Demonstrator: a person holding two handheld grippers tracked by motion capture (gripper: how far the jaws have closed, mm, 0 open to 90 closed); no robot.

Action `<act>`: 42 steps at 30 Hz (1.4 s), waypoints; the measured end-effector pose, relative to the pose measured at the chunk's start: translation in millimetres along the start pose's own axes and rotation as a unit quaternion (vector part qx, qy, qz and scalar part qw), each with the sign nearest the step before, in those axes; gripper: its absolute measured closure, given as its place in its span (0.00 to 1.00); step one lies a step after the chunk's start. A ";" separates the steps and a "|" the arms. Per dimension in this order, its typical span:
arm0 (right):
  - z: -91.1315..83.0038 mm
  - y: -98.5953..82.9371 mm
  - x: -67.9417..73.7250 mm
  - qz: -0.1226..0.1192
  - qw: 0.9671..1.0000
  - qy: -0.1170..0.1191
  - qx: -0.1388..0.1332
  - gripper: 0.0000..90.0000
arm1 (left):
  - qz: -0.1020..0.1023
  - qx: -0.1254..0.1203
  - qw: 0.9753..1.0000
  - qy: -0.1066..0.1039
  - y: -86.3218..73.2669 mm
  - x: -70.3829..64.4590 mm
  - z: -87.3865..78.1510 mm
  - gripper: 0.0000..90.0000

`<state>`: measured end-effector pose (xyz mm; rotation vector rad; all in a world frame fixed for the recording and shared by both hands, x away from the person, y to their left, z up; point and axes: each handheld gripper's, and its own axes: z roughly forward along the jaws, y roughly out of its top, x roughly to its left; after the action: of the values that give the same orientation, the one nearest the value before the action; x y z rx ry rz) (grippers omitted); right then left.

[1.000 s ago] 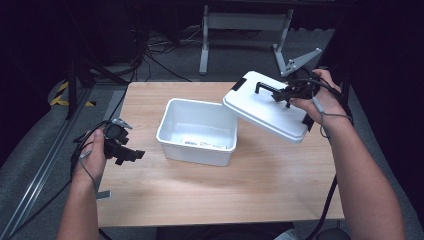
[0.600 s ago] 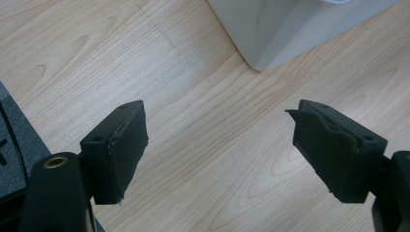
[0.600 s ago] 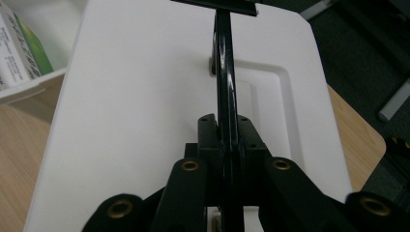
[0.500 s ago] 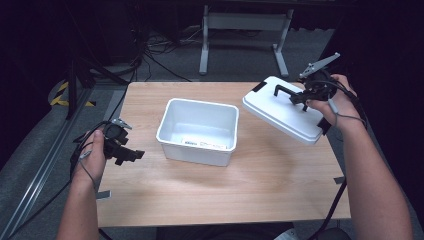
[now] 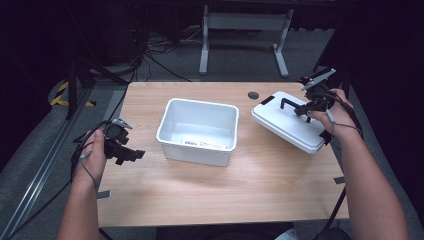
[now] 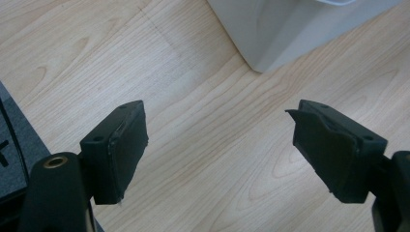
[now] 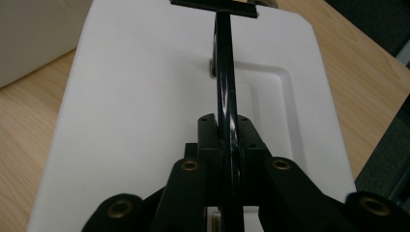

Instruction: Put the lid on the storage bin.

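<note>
Left of the white bin (image 5: 198, 131), the left gripper (image 5: 131, 155) hangs over the table (image 5: 210, 192) edge, jaws spread wide with nothing between them. Right of the bin, the right gripper (image 5: 302, 109) is clamped on the black handle (image 7: 224, 72) of the white lid (image 5: 287, 122), which sits tilted.

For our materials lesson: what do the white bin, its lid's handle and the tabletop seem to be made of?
White bin: probably moulded plastic, smooth with a slight sheen, rounded corners and rim.
Handle on the lid: glossy black, thin and curved; plastic or coated metal, the look leaves it open. The right gripper is shut on it.
Tabletop: pale wood grain, matte; solid wood or a printed laminate, I cannot tell.
</note>
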<state>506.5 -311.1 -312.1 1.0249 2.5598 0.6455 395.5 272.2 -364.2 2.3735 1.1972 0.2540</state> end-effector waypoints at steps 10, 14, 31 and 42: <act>29.6 -15.8 -0.6 0.011 1.000 0.012 0.023 0.94 | 0.003 0.004 1.000 -0.001 0.5 -0.8 0.6 0.23; 40.5 -20.0 -0.3 0.008 0.999 0.014 0.033 0.94 | 0.004 0.005 1.000 -0.001 0.6 -0.8 0.5 0.23; 70.6 -33.2 3.4 0.011 0.998 0.030 0.049 0.93 | 0.005 0.006 1.000 -0.002 0.1 -1.1 1.1 0.23; 83.3 -45.6 8.5 0.008 0.997 0.019 0.077 0.92 | 0.010 0.009 1.000 -0.004 0.4 -1.7 1.4 0.23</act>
<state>511.1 -310.1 -407.3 1.0929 2.6722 0.4816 395.3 270.2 -365.1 2.3996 1.1778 0.2399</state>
